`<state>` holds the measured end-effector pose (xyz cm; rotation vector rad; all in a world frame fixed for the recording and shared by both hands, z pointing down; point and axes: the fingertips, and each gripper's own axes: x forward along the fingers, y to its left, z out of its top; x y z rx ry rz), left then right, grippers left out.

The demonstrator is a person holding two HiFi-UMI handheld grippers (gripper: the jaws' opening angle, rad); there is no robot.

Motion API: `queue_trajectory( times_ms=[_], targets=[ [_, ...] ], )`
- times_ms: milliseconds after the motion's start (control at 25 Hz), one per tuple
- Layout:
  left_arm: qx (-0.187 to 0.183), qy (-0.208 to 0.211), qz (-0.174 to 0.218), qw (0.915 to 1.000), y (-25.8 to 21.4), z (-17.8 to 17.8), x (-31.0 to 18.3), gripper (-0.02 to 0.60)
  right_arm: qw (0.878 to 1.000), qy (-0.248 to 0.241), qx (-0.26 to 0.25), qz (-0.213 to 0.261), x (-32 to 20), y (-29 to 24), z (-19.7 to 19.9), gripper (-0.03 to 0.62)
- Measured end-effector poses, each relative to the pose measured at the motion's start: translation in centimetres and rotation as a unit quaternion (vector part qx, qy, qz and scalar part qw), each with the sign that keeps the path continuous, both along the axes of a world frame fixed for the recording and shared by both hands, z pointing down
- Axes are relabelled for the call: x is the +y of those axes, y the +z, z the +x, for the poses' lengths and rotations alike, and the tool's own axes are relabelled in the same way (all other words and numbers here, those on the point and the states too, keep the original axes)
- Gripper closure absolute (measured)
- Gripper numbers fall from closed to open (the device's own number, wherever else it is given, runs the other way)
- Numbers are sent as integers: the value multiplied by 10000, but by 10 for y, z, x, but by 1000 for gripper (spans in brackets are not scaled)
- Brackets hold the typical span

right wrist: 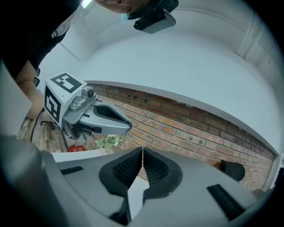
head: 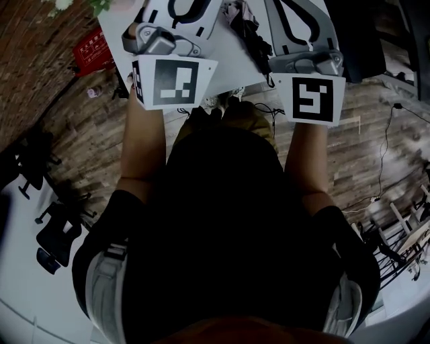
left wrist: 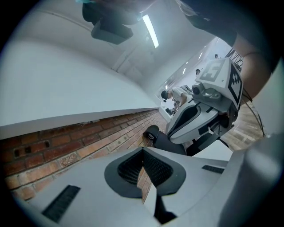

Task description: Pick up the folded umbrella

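Note:
A dark folded bundle that looks like the folded umbrella (head: 245, 30) lies on the white table (head: 228, 75) between my two grippers. In the left gripper view it shows as a black rounded shape (left wrist: 154, 133) ahead and to the right. My left gripper (head: 183, 8) is held level over the table to the umbrella's left. Its pads (left wrist: 153, 166) meet at the tip with nothing between them. My right gripper (head: 295, 13) is to the umbrella's right, also shut and empty, with its fingertips (right wrist: 153, 168) together. Neither gripper touches the umbrella.
A brick wall (right wrist: 191, 128) runs behind the table under a white upper wall. A small green plant (right wrist: 108, 142) and a red box (head: 91, 52) are at the left. Office chairs (head: 54, 235) stand on the wooden floor, and cables (head: 386, 154) trail at the right. A black object (right wrist: 233, 169) is at the right.

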<state>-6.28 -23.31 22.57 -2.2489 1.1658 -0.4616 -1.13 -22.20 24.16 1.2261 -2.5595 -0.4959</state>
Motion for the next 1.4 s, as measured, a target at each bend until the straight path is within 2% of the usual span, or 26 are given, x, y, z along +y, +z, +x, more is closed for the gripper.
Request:
queue_trajectory(
  times_ms=[480,760,1000,1400],
  targets=[
    [-128,-370,-110,9992,23,13,-12,571,9983,-376,-219,-398,-22,34,10,555],
    [-179,-424,-188,9988,36,14,-17,571,9949,-454,-109,-889,-27,64,8,464],
    [-167,-273,-306,9990,51,16,-24,571,9903,-354,-190,-1327,-36,88,8,398],
    [-90,-114,-439,9989,69,10,-32,571,9736,-236,66,-2269,-43,146,-7,299]
  ],
)
